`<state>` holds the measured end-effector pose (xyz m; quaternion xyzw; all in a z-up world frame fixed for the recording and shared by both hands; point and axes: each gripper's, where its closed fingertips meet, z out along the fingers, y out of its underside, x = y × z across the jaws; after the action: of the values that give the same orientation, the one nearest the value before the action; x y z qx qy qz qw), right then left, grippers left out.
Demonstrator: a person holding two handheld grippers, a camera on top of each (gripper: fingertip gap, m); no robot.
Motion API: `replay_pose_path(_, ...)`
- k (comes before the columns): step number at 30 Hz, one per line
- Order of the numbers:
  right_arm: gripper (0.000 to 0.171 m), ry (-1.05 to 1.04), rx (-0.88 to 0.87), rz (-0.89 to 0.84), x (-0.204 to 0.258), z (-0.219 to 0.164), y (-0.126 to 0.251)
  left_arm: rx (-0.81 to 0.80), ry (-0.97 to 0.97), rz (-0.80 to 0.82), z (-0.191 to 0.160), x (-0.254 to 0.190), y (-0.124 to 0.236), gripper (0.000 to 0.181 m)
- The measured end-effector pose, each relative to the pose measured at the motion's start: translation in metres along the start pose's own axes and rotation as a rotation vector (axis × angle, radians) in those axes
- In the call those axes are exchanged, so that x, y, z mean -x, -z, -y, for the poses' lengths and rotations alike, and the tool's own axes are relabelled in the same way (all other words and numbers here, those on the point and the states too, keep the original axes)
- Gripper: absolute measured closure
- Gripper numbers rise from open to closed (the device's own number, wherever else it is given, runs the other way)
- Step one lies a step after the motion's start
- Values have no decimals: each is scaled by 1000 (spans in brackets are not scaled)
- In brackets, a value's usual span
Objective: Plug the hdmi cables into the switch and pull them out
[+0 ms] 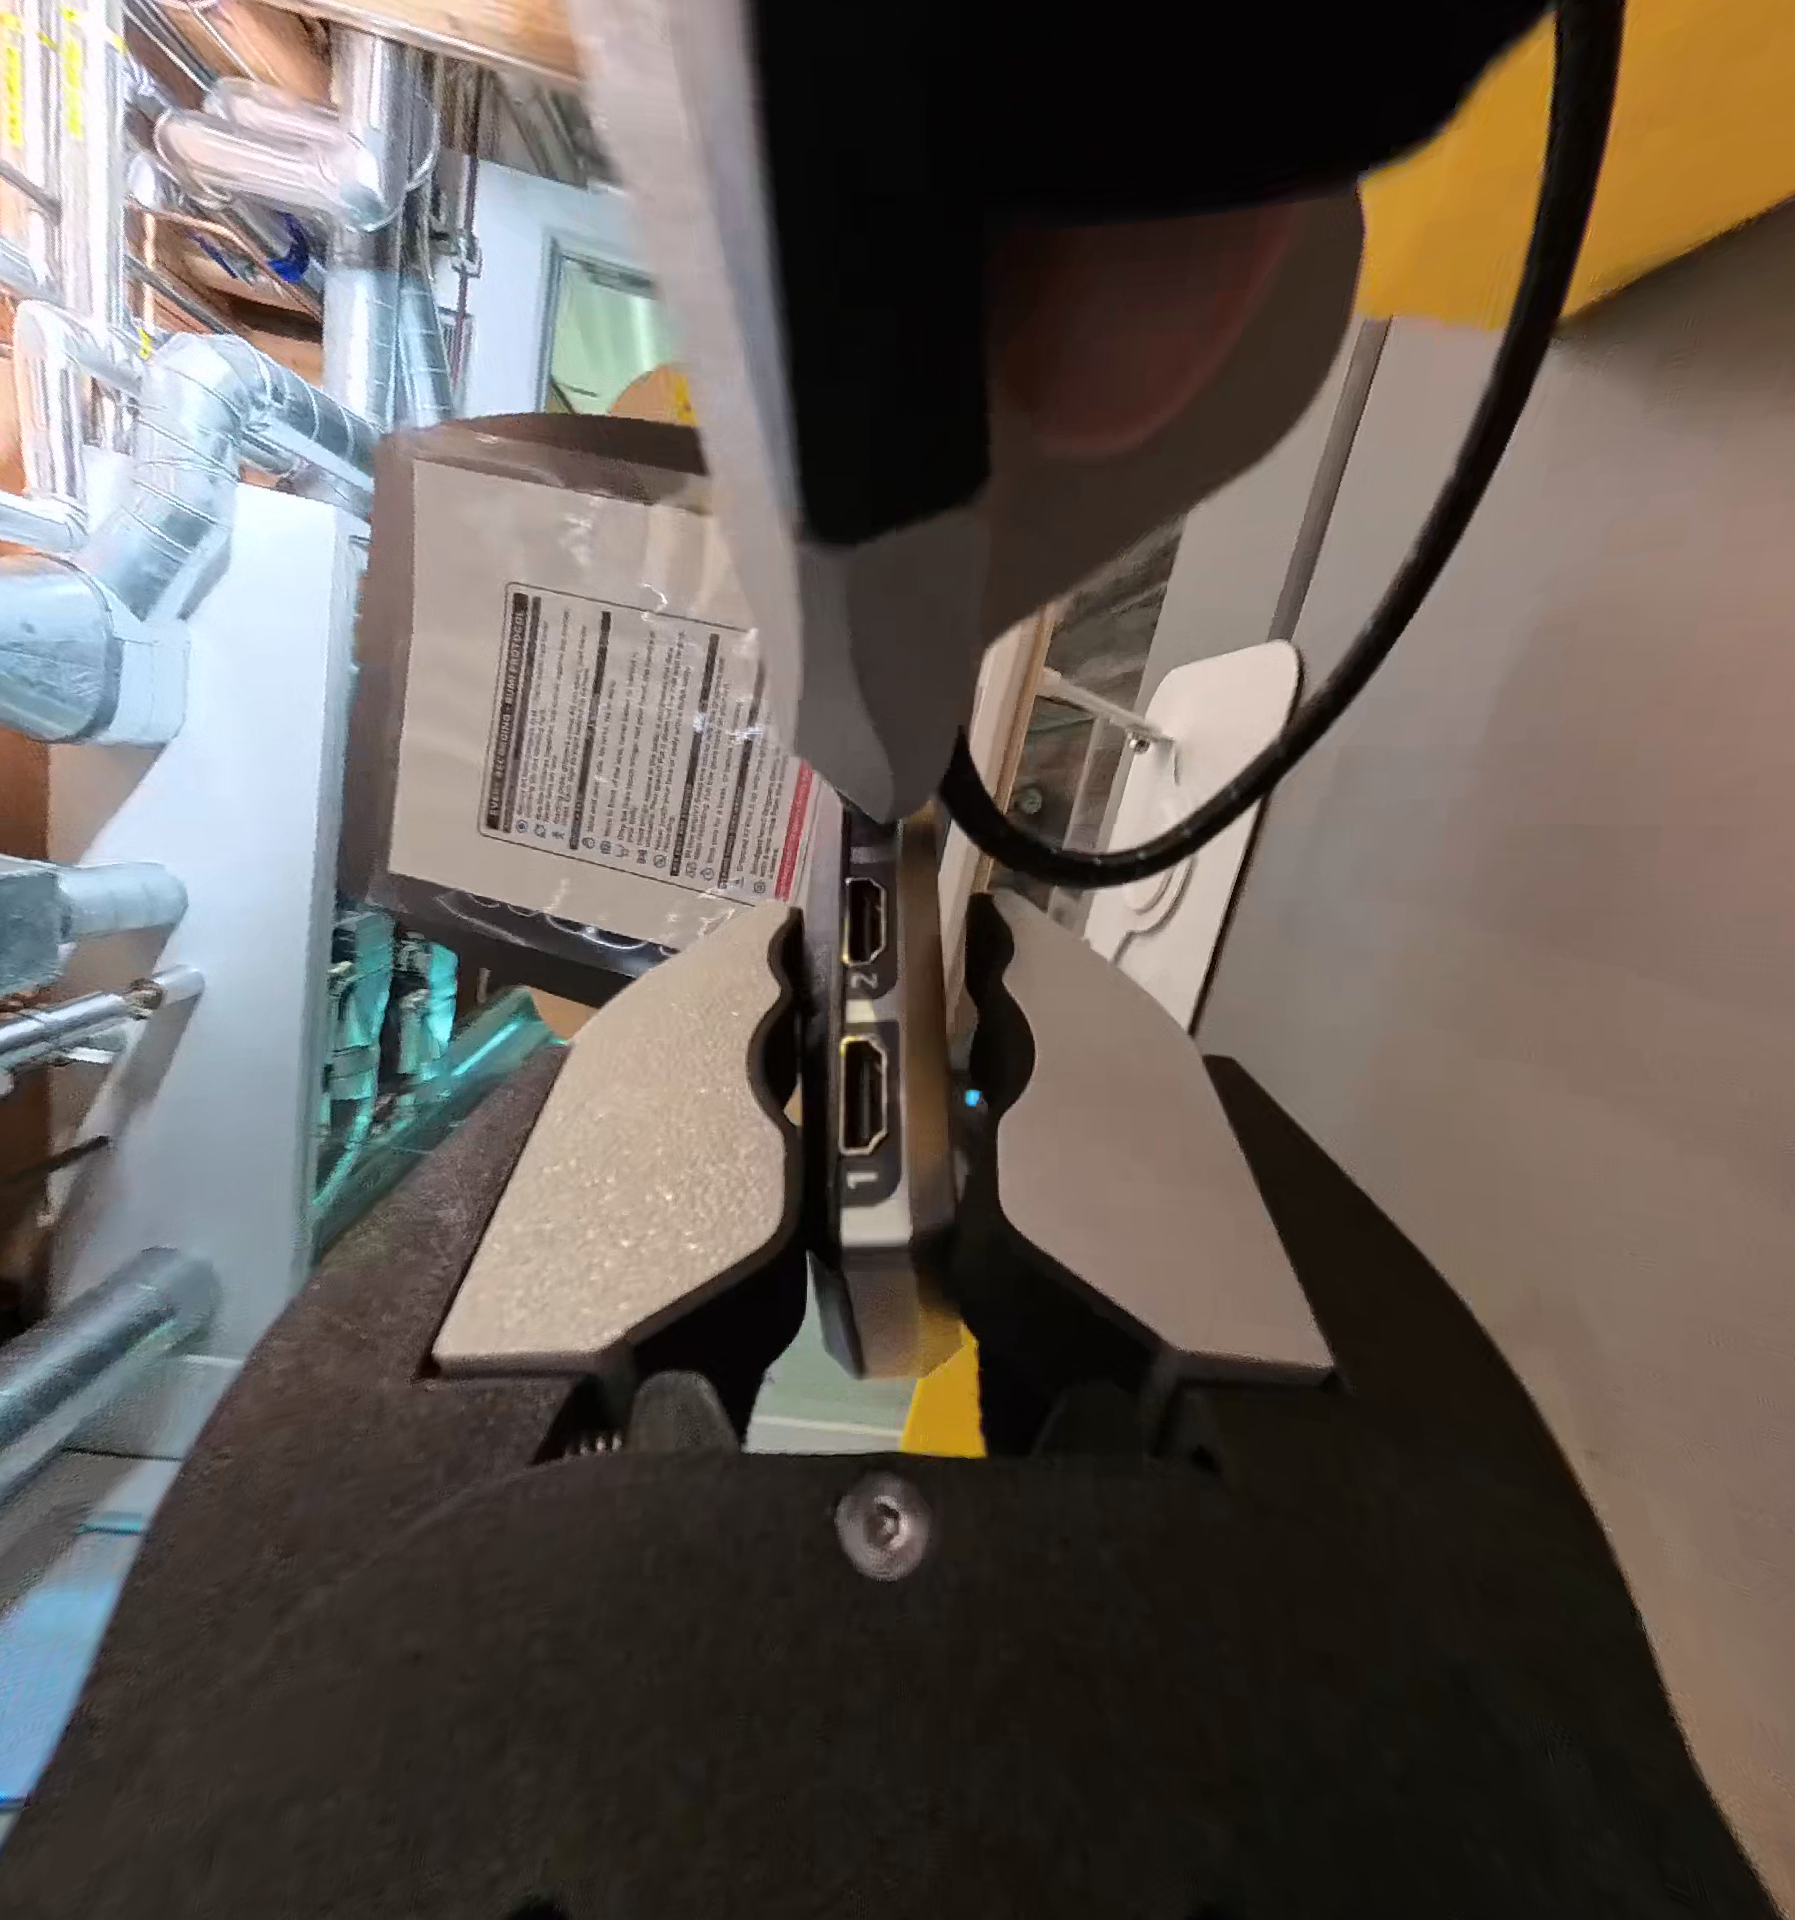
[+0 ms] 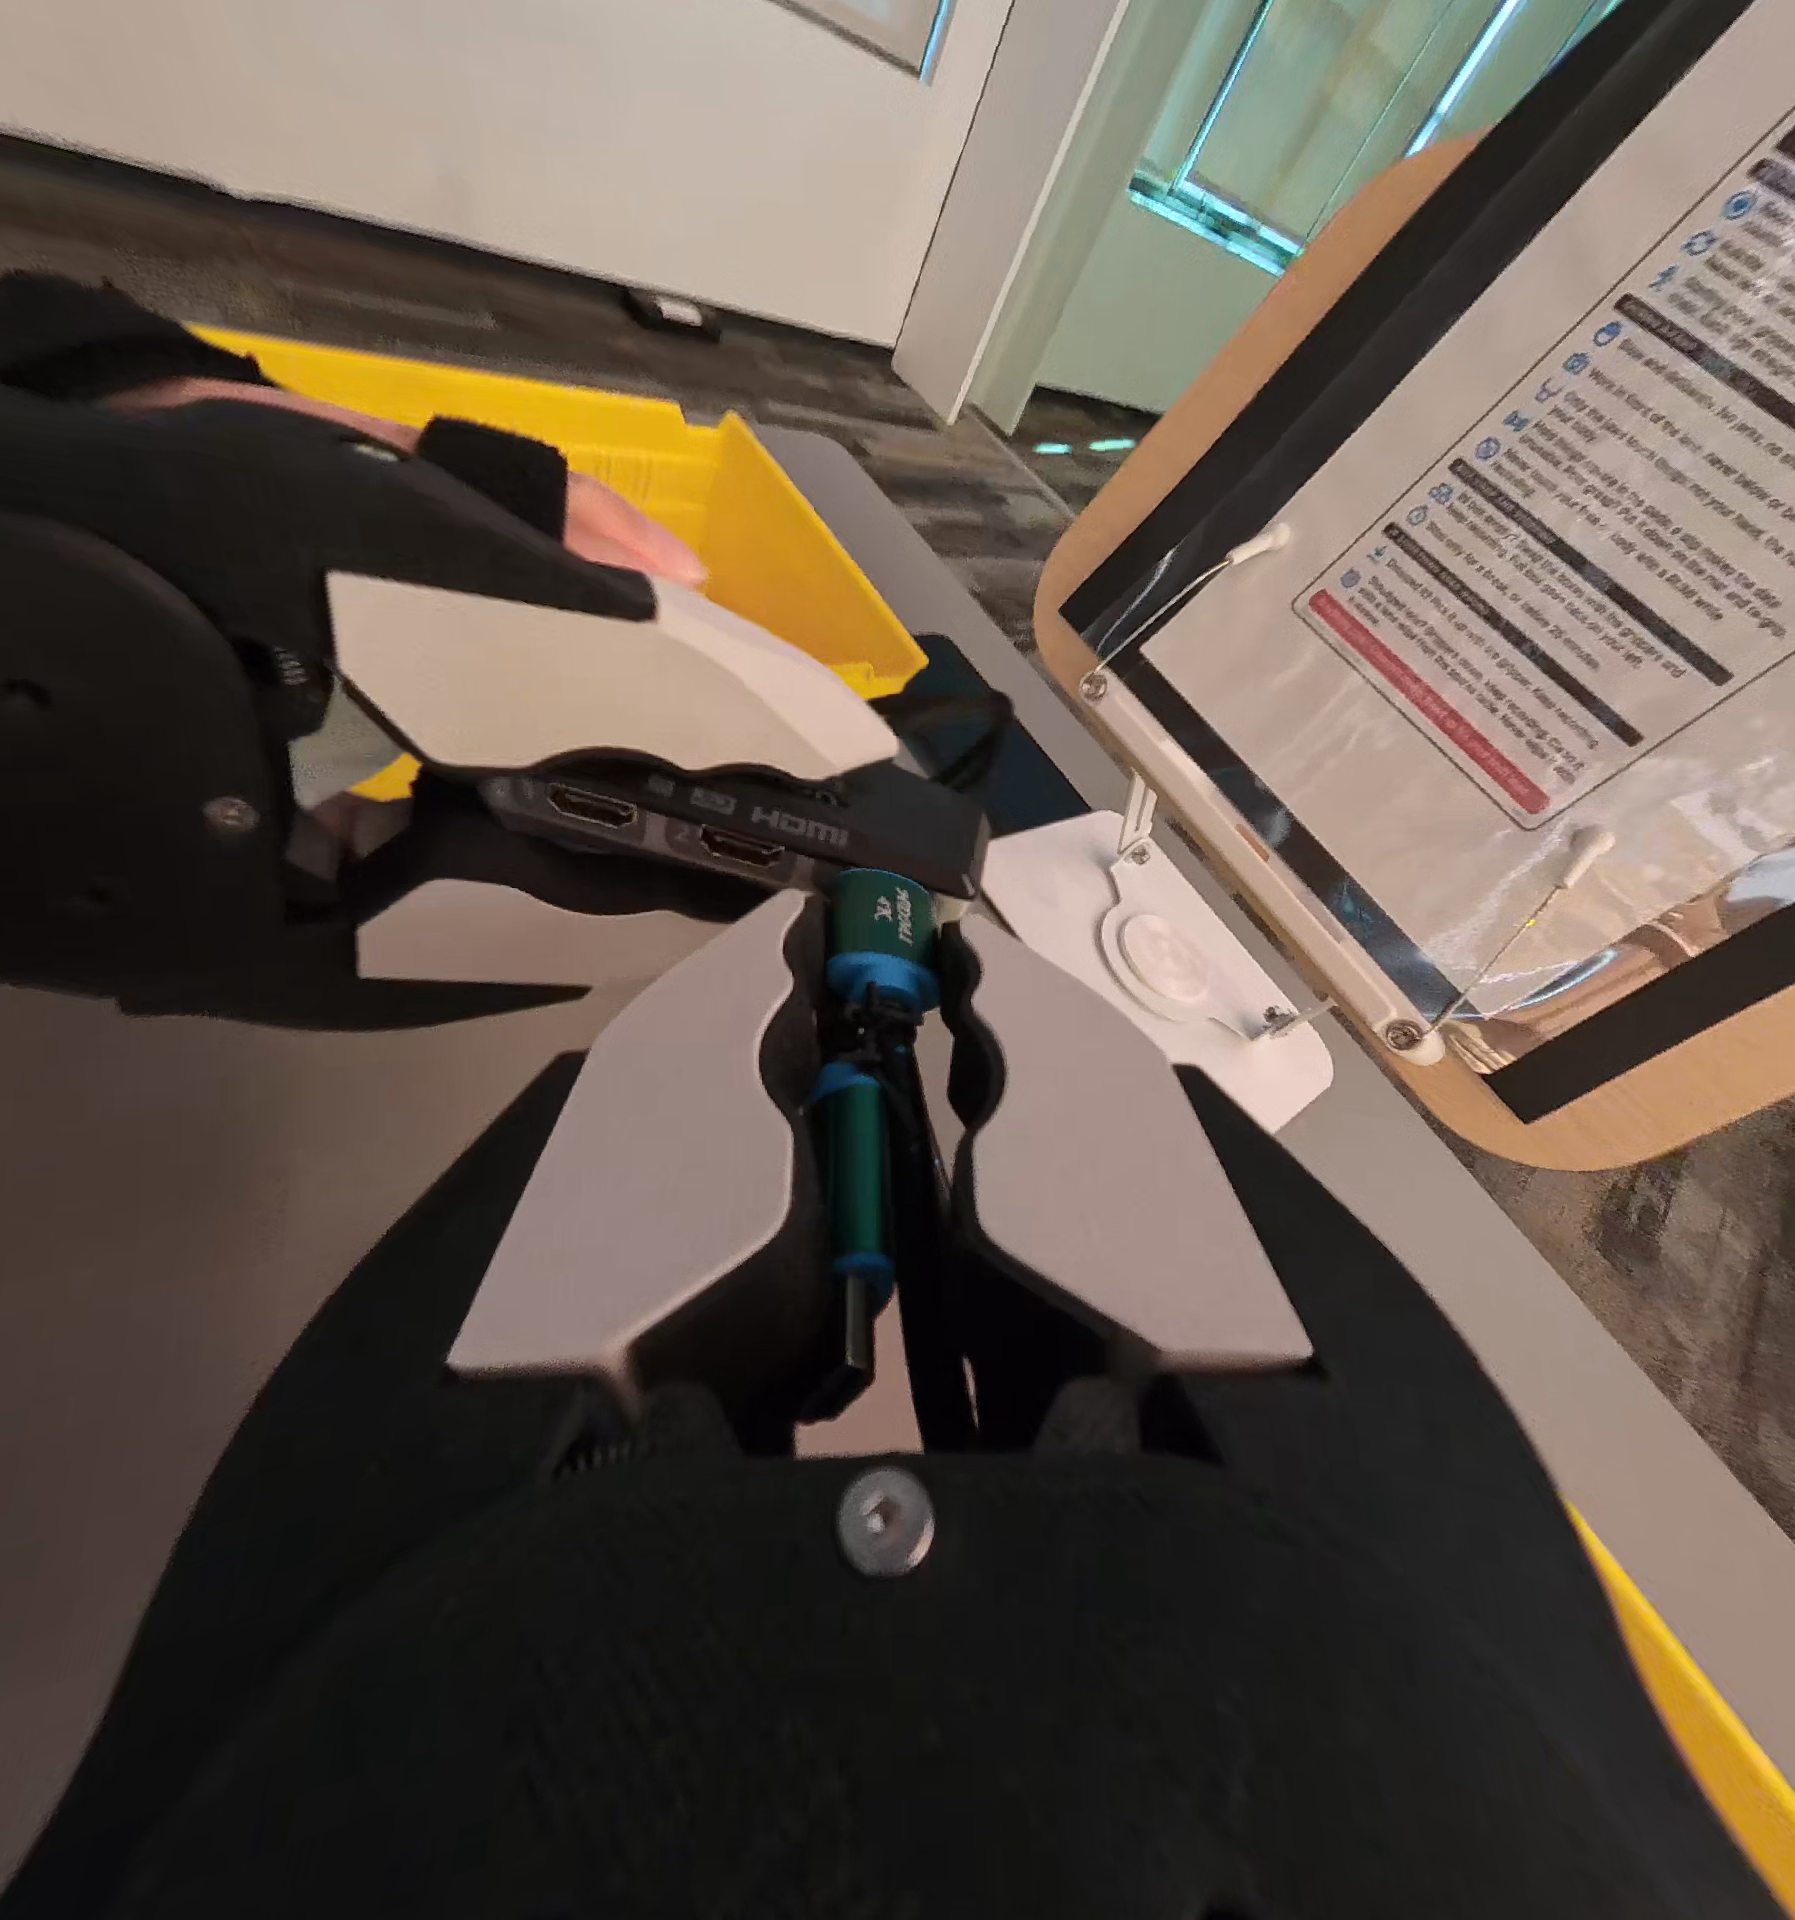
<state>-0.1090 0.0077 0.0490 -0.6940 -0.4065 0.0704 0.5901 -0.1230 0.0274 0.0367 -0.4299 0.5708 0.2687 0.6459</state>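
My left gripper [image 1: 888, 914] is shut on the dark grey HDMI switch [image 1: 872, 1091] and holds it above the grey table. Two numbered ports face the left wrist view, both empty. In the right wrist view the switch [image 2: 768, 821] sits between the left gripper's [image 2: 831, 821] fingers. My right gripper [image 2: 877, 925] is shut on a green HDMI plug [image 2: 872, 914] with blue rings, its front end against the switch's far end. A second green connector [image 2: 851, 1174] is tied below it. In the left wrist view the right gripper [image 1: 903, 790] reaches down to the switch, trailing a black cable [image 1: 1495, 520].
A yellow bin [image 2: 768, 540] stands on the grey table [image 2: 145, 1143] behind the left gripper. A wooden-framed board with a laminated sheet [image 2: 1495, 623] leans at the right on a white base plate [image 2: 1132, 935], close to the plug. The table edge runs along the right. My two grippers' fingertips are within a few centimetres of each other.
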Motion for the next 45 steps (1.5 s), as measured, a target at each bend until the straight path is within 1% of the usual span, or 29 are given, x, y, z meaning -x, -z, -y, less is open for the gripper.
replay_pose_path(1,150,-1,-17,-25,-5,1,1,-16,57,-20,2,2,2,152)
replay_pose_path(2,150,15,-30,-64,-11,2,3,-45,136,-60,6,4,5,151)
replay_pose_path(4,150,16,-57,-106,-21,4,6,-88,359,-168,11,9,10,130)
replay_pose_path(6,149,30,-65,-144,-27,2,6,-158,639,-271,16,20,15,117)
replay_pose_path(8,149,43,-72,-161,-28,0,4,-216,874,-359,17,29,18,110)
replay_pose_path(10,149,57,-80,-170,-26,1,2,-214,983,-403,10,27,13,107)
replay_pose_path(12,149,87,-81,-179,-22,2,0,-184,973,-437,5,16,6,99)
replay_pose_path(13,149,105,-85,-184,-20,3,0,-172,943,-450,4,10,4,98)
replay_pose_path(16,149,228,-83,-161,-5,5,-5,-216,774,-446,7,2,3,97)
replay_pose_path(18,149,301,-71,-150,5,4,-8,-235,711,-500,8,-6,8,98)
replay_pose_path(19,149,317,-67,-142,9,4,-10,-209,704,-551,5,-13,9,98)
replay_pose_path(21,149,334,-70,-120,16,4,-12,-106,695,-669,-8,-33,8,95)
replay_pose_path(22,149,355,-69,-111,18,3,-13,-71,689,-714,-12,-42,8,88)
replay_pose_path(23,149,391,-57,-112,20,1,-14,-61,682,-736,-13,-48,7,85)
replay_pose_path(27,149,468,-31,-143,19,-7,-18,-13,632,-718,-19,-59,0,88)
replay_pose_path(29,149,472,-57,-167,20,-8,-20,2,696,-716,-18,-57,-3,89)
replay_pose_path(31,149,525,-76,-209,21,-9,-23,24,833,-747,-20,-50,-5,96)
replay_pose_path(32,148,554,-77,-227,22,-10,-24,34,868,-777,-22,-49,-6,113)
replay_pose_path(33,149,564,-63,-225,24,-11,-26,33,855,-802,-24,-53,-5,113)
replay_pose_path(36,149,572,-64,-225,24,-17,-29,53,803,-767,-25,-57,-8,116)
replay_pose_path(45,149,635,-4,-250,19,-13,-22,17,837,-744,-18,-50,-10,116)
